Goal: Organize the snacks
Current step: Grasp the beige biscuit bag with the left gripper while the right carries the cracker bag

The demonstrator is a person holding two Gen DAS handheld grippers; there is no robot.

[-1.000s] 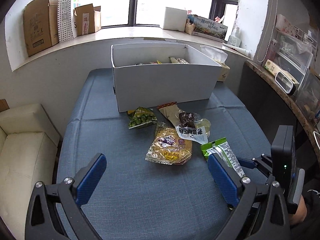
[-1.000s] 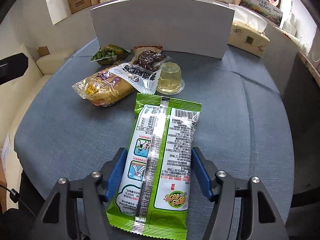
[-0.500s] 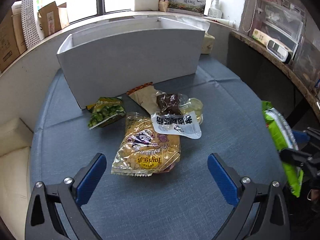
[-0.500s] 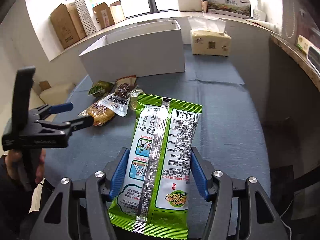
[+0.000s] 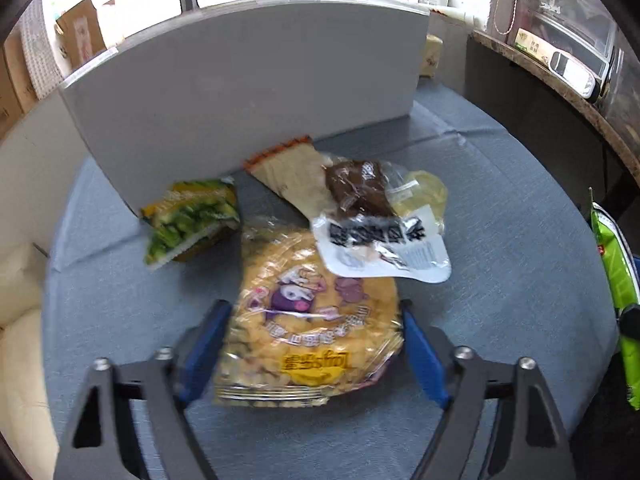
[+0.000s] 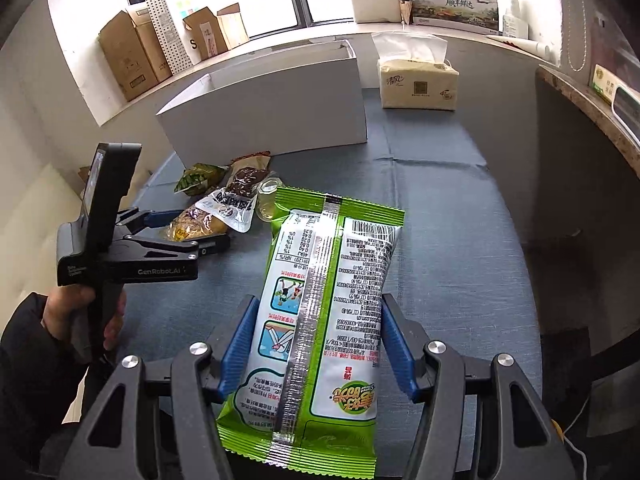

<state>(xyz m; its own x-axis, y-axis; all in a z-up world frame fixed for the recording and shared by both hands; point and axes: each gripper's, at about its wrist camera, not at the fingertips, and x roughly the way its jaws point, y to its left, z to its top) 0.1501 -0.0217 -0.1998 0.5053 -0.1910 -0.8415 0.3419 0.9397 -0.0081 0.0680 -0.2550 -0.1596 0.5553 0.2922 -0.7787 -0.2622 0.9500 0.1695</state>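
My right gripper (image 6: 316,344) is shut on a green and white snack pack (image 6: 320,304) and holds it above the table; the pack also shows in the left wrist view (image 5: 618,292). My left gripper (image 5: 312,340) is down on the table, its blue pads on both sides of a yellow chips bag (image 5: 312,320); it also shows in the right wrist view (image 6: 188,236). Beyond lie a green pea pack (image 5: 192,216), a brown-filled clear pack (image 5: 372,216), a jelly cup (image 5: 424,192) and a tan pack (image 5: 288,168). The white box (image 5: 248,80) stands behind.
A tissue pack (image 6: 418,84) sits right of the white box (image 6: 272,112) on the blue-grey table (image 6: 460,220). Cardboard boxes (image 6: 128,56) line the window sill. A stone counter (image 5: 560,92) runs along the right. A cream sofa (image 5: 20,320) is at the left.
My left gripper has moved forward and down and closed in around the yellow chips bag. My right gripper has lifted the green pack higher and back from the snacks.
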